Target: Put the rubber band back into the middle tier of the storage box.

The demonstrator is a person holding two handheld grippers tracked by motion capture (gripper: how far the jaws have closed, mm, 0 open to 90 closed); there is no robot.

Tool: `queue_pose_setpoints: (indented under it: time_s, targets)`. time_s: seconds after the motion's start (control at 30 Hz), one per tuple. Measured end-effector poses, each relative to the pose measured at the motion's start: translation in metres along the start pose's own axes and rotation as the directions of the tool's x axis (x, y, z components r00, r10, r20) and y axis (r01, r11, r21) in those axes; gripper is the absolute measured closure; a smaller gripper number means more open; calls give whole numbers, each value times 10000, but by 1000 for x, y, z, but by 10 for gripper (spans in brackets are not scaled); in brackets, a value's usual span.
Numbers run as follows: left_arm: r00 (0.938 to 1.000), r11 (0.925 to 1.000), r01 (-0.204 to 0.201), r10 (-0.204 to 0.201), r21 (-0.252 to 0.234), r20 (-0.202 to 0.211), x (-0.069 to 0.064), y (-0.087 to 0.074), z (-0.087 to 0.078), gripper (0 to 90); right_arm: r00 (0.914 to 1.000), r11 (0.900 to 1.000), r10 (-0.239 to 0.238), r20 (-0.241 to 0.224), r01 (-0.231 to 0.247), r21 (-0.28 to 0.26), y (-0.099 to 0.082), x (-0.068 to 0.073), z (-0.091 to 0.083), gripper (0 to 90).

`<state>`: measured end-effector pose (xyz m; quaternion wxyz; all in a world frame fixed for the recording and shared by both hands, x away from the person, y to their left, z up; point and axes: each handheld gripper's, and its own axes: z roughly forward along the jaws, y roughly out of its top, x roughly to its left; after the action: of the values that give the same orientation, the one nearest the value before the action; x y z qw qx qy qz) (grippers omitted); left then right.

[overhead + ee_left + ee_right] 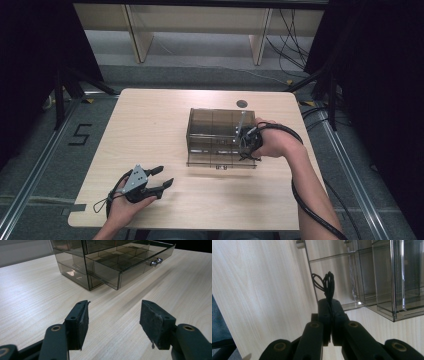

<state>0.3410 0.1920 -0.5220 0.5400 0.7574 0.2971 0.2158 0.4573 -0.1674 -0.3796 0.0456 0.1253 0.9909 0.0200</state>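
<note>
Smoky clear plastic makes up the drawer box (215, 131) we see near the middle of the pale wood table (150, 130), its lower drawer (130, 262) pulled out toward us, divided into small compartments, with a shiny knob (155, 262) on its front. Our left hand-held gripper (164, 181) rests low over the table's near left part, well apart from the box, jaws spread wide with nothing between them. Our right hand-held gripper (331, 305) sits at the box's right side, jaws pressed together on a bundle of thin black loops (327, 285) (hair ties or cord, we cannot tell), held just at the open drawer's edge.
</note>
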Motion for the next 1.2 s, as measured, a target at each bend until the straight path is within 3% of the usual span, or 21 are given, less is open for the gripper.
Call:
queue_pose_setpoints:
  time_s: [0.03,0.17,0.2,0.23,0.33,0.37,0.43,0.5,0.67,0.73,1.0,1.03,1.07,1.13,1.2]
  targets:
    - [10000,10000,-5,5,2,2,0,0,0,396,9999,9998,152,-40,-152,105,1,1,-1,891]
    - [10000,10000,7,-7,-14,6,0,0,0,396,10000,10000,-68,24,68,-25,2,-1,0,891]
    - [10000,10000,2,-2,-14,5,0,0,0,396,9999,9998,168,-2,-168,130,3,1,-1,891]
    - [10000,10000,6,-6,-15,7,0,0,0,396,10000,10000,-52,-9,52,-2,3,-1,1,891]
    - [10000,10000,8,-8,-28,6,0,0,0,396,9999,9999,-108,-26,108,1,3,-2,2,891]
    - [10000,10000,9,-9,-29,5,0,0,0,396,9996,9995,296,-11,-296,131,4,0,1,891]
    - [10000,10000,11,-11,-25,3,0,0,0,396,9999,9999,-143,65,143,38,4,-3,3,891]
    - [10000,10000,13,-13,-32,5,0,0,0,396,10000,9999,84,38,-84,67,4,-2,3,891]
    - [10000,10000,27,-27,-78,20,0,0,0,397,10000,10000,-53,-23,53,-19,5,-4,4,891]
    - [10000,10000,4,-4,-19,5,0,0,0,396,9998,9999,144,108,-145,37,6,-2,4,891]
    - [10000,10000,-3,3,-35,6,0,0,0,397,9999,9999,-115,34,115,4,9,-4,6,890]
    - [10000,10000,-2,2,-43,4,0,0,0,397,9999,9999,102,-23,-102,125,10,-2,5,891]
    - [10000,10000,-4,4,-40,6,0,0,0,397,9999,9998,-172,9,172,-25,10,-5,6,890]
    - [10000,10000,-6,6,-38,0,0,0,0,397,10000,10000,36,42,-36,1,10,-3,6,890]
    - [10000,10000,-5,5,-37,5,0,0,0,397,10000,9999,-92,31,92,41,11,-3,7,890]
